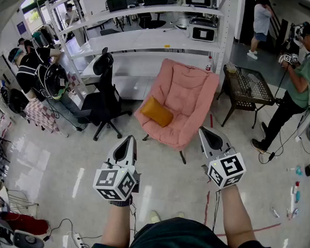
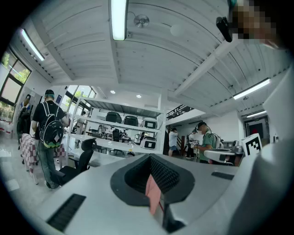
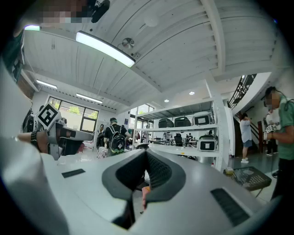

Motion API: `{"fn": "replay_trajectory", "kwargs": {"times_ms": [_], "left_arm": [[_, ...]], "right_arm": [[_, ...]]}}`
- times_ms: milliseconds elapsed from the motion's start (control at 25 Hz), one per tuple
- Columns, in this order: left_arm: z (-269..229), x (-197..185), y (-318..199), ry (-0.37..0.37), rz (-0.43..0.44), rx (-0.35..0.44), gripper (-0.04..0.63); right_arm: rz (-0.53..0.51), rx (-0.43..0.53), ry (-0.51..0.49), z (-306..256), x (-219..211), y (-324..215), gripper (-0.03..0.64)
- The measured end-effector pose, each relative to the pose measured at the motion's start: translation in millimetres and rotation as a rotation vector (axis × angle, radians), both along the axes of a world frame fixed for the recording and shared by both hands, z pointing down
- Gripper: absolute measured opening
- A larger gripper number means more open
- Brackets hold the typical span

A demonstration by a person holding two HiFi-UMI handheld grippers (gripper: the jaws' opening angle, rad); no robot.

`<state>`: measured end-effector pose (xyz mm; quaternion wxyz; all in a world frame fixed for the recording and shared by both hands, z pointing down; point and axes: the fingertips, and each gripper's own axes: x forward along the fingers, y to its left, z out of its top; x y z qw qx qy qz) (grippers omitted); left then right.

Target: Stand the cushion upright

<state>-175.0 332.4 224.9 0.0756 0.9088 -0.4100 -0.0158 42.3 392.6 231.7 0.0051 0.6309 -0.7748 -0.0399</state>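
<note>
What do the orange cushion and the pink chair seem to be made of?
Orange cushion: probably soft matte fabric; it looks plump, with no shine.
Pink chair: likely quilted fabric padding, with visible stitched seams, on thin dark legs, perhaps metal.

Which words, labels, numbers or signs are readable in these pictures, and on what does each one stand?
No text can be read in any view.
Left marker cube and right marker cube: black and white square patterns only, no letters.
Purple sign on the far wall: too small to read.
White appliances on the rack: no label is readable.
</note>
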Motion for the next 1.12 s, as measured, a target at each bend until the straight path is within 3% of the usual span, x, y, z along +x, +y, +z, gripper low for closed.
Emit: {"fn": "replay_trajectory", "kwargs": {"times_ms": [480,680,1120], "left_arm": [[0,11,10,-0.007,0.000,-0.004,0.006],[-1,17,8,-0.011,-0.010,0.009,0.006],[2,39,5,-0.040,-0.037,0.005,0.006]], "right_arm": [[-0.029,-0.010,-0.025,3,7,9,0.002],[-0.053,0.030,-0.040,-2,19,13,0.002],[-0.075,0.002,-0.057,11,47,12,0.002]]}}
